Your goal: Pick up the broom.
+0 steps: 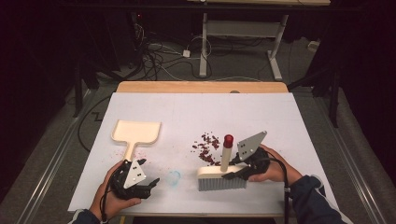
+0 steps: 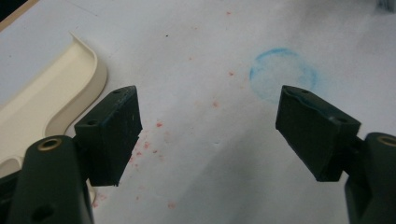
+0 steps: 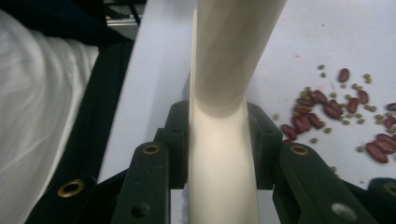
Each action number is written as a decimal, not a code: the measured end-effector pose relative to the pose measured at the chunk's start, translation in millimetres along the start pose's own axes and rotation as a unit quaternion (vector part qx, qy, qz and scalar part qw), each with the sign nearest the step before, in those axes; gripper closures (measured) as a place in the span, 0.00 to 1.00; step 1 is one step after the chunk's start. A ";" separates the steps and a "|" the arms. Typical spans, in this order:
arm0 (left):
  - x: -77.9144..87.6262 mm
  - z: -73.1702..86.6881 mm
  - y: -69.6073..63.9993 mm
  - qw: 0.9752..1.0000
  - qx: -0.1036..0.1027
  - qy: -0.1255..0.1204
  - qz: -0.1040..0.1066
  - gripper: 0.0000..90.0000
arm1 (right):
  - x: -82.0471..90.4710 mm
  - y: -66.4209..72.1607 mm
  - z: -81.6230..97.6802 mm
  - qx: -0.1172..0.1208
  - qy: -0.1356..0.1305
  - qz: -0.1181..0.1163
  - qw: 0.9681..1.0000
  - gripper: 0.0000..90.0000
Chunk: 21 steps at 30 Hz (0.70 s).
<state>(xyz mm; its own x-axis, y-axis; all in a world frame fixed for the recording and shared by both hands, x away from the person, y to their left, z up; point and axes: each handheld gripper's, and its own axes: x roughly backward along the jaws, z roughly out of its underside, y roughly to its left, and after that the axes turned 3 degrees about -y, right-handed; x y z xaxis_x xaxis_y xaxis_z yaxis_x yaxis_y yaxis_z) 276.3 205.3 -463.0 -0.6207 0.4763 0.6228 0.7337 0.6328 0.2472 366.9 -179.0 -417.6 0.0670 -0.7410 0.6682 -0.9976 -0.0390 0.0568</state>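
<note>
Our right hand-held gripper (image 1: pixel 230 173) pinches the cream brush (image 1: pixel 222 177) by the foot of its handle, jaws pressed on both sides in the right gripper view. We see the brush standing on its bristles at about 5 o'clock on the bench (image 1: pixel 280 121), its red-tipped handle upright. Red beans (image 1: pixel 206 148) lie scattered just beyond it, toward 12. Our left hand-held gripper (image 1: pixel 152 183), at 7 o'clock, is spread with nothing between its jaws, just below the cream dustpan (image 1: pixel 137 132). A faint blue ring (image 1: pixel 174 178) marks the bench between the grippers.
</note>
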 end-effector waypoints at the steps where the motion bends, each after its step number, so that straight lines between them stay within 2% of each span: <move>1: 0.0 -0.1 0.0 1.000 -0.001 0.000 0.000 0.24 | -1.8 -6.2 -0.1 0.000 -0.002 -0.003 1.000 0.75; 2: -0.1 -0.1 0.2 1.000 -0.001 0.000 0.000 0.24 | -4.6 -17.4 -0.2 -0.002 -0.005 -0.008 1.000 0.74; 3: -0.3 -0.1 0.1 1.000 0.000 0.001 0.001 0.24 | -6.3 -22.6 -0.5 0.000 -0.011 -0.007 1.000 0.74; 4: -0.5 0.0 0.1 1.000 0.000 0.001 0.002 0.24 | -6.3 -22.6 -0.5 0.000 -0.011 -0.007 1.000 0.74; 7: -1.3 0.1 0.7 1.000 0.002 0.001 0.005 0.24 | -10.8 -37.8 -2.4 -0.006 -0.017 -0.006 1.000 0.74; 9: -1.3 0.1 2.8 1.000 0.010 -0.004 0.010 0.24 | -13.3 -46.7 -5.1 -0.010 -0.013 -0.012 1.000 0.73; 11: -1.6 -0.1 3.8 1.000 0.013 -0.005 0.009 0.24 | -14.3 -57.6 -10.7 -0.015 -0.007 -0.004 1.000 0.74; 12: -1.6 -0.3 4.3 1.000 0.011 -0.008 0.007 0.24 | -14.3 -57.6 -10.7 -0.015 -0.007 -0.004 1.000 0.74; 13: -1.5 -0.2 4.3 1.000 0.010 -0.009 0.007 0.24 | -15.1 -65.2 -14.3 -0.013 -0.009 0.009 1.000 0.74; 16: -1.0 0.3 4.0 1.000 0.011 -0.010 0.010 0.24 | -15.3 -71.2 -16.8 -0.019 -0.013 0.013 1.000 0.74; 21: 0.4 1.6 6.7 1.000 0.020 -0.015 0.013 0.24 | -12.7 -76.3 -21.8 -0.022 -0.025 0.049 0.998 0.75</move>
<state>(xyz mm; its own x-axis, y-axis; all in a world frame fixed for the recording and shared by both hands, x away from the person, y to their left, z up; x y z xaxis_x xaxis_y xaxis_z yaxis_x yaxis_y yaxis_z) 280.5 210.7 -462.4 -0.6093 0.5106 0.6067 0.7389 0.6432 0.2007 442.5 -152.0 -414.2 -0.0329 -0.7724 0.6343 -0.9976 0.0643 0.0266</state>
